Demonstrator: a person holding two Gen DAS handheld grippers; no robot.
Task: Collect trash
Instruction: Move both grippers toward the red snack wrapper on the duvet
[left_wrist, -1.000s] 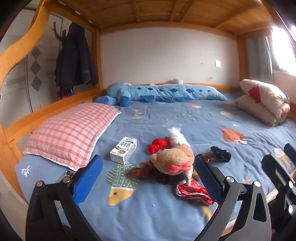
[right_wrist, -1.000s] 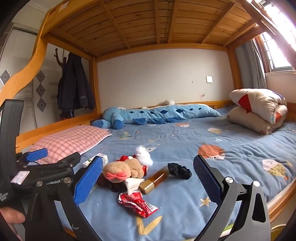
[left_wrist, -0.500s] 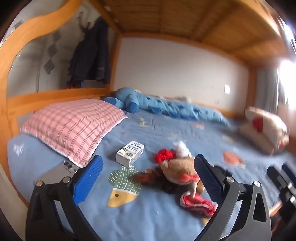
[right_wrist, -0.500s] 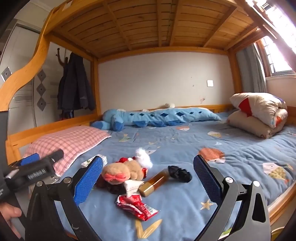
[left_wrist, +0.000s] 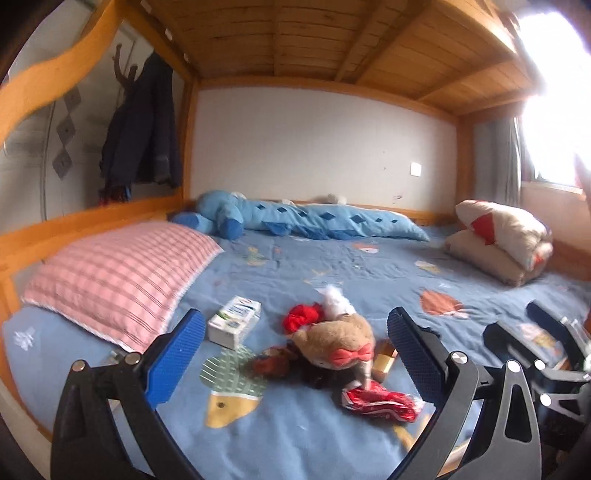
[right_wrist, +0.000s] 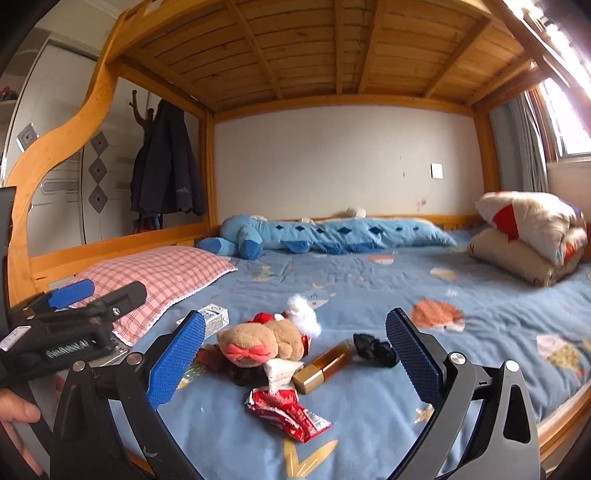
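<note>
The blue patterned bedsheet (right_wrist: 369, 288) fills the middle of both views, with a pink checked pillow (right_wrist: 155, 273) at the left and a small heap of clutter low in the centre. In that heap, from large to small: a brown plush toy with a pink bow (right_wrist: 258, 343), a white milk carton (left_wrist: 234, 322) lying just beside the pillow's corner, an amber bottle with a gold cap (right_wrist: 325, 365), and the crumpled red foil wrapper (right_wrist: 286, 410) nearest the camera, touching nothing but the sheet. Both tools hover short of the heap — the left gripper (left_wrist: 295, 354) and the right gripper (right_wrist: 293, 354) each stand spread wide and hold nothing. This looks like the approach step, nothing yet collected. Next, the right gripper would likely drop low over the wrapper and close on its raised crinkle — thin foil on soft bedding, so it must pinch foil and not sheet.
</note>
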